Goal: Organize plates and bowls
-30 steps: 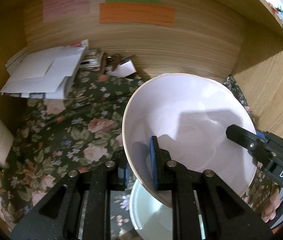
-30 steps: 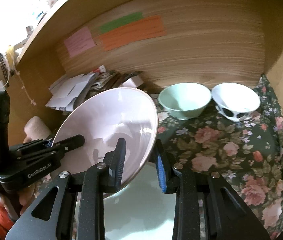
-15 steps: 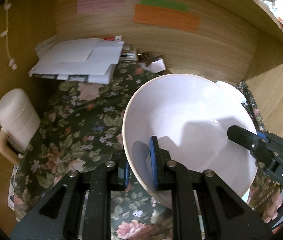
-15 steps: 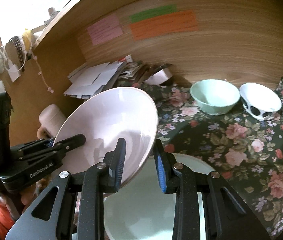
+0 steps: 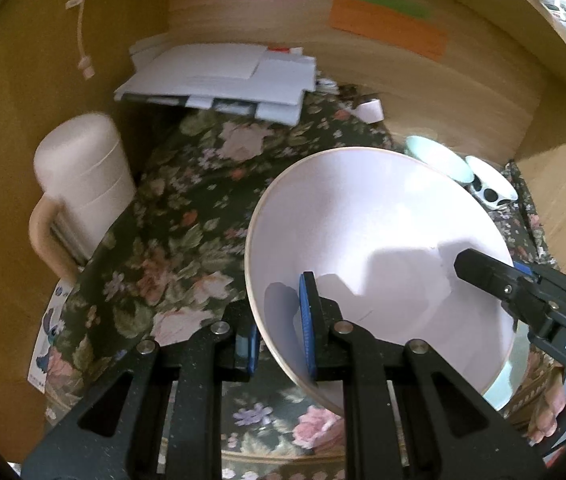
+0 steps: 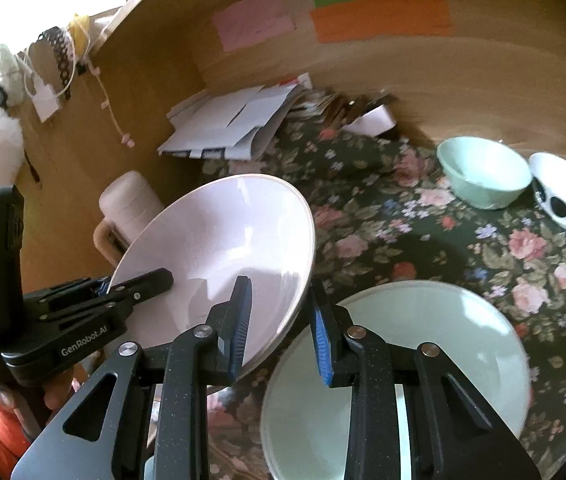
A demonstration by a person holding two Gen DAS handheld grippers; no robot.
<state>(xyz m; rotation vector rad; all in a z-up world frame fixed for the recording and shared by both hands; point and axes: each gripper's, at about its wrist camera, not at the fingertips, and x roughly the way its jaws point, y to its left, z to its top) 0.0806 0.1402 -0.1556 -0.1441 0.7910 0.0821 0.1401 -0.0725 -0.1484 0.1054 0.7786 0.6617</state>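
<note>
A large pale pink plate (image 5: 379, 240) is held tilted above the floral tablecloth by both grippers. My left gripper (image 5: 279, 336) is shut on its near rim. My right gripper (image 6: 279, 316) grips the opposite rim of the pink plate (image 6: 223, 248), with some gap at its right pad. A pale green plate (image 6: 423, 360) lies flat on the cloth under my right gripper. A mint green bowl (image 6: 483, 178) and a white bowl with black spots (image 6: 565, 196) stand at the back right, also showing in the left wrist view (image 5: 439, 156).
A cream lidded mug (image 5: 83, 184) stands at the left by the wooden side wall. A stack of white papers (image 5: 223, 76) lies at the back. Wooden walls close the desk nook on three sides. The floral cloth (image 6: 383, 216) covers the table.
Both grippers have lifted the pink plate up and back toward the front left. The green plate beneath is now fully uncovered. The mug and papers have come further into view.
</note>
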